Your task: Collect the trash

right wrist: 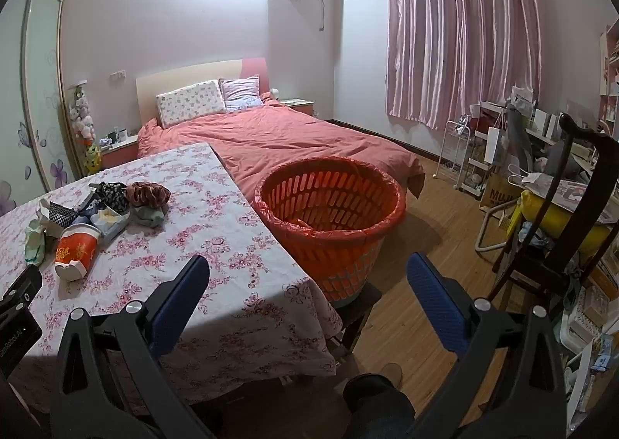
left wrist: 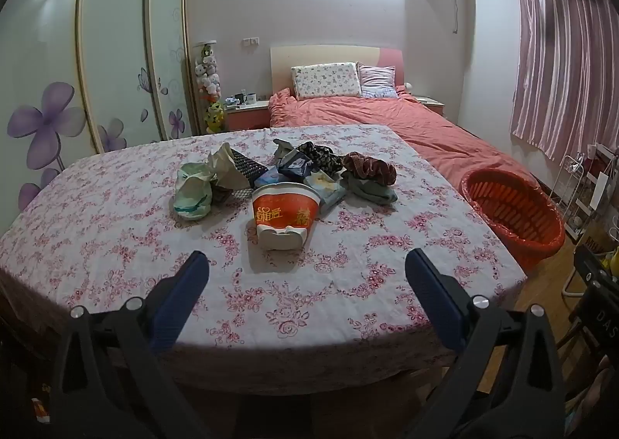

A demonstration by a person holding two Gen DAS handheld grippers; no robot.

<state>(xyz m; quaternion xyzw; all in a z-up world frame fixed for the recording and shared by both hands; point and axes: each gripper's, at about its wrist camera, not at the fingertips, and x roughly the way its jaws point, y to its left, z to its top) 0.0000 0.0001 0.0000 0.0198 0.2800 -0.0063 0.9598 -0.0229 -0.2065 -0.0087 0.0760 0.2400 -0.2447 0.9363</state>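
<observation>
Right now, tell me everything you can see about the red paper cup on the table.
The cup lies on its side on the floral tablecloth, its crushed white base toward the camera, its white-rimmed mouth toward the trash pile. The red band carries yellow characters. It looks like paper. Its rim seems to touch the pile; neither tongs touches it.

Left cam looks straight across the table [left wrist: 116, 245] toward the bed [left wrist: 387, 117]; right cam sits further right, facing the basket [right wrist: 329, 206]. Both catch table, bed, basket.
</observation>
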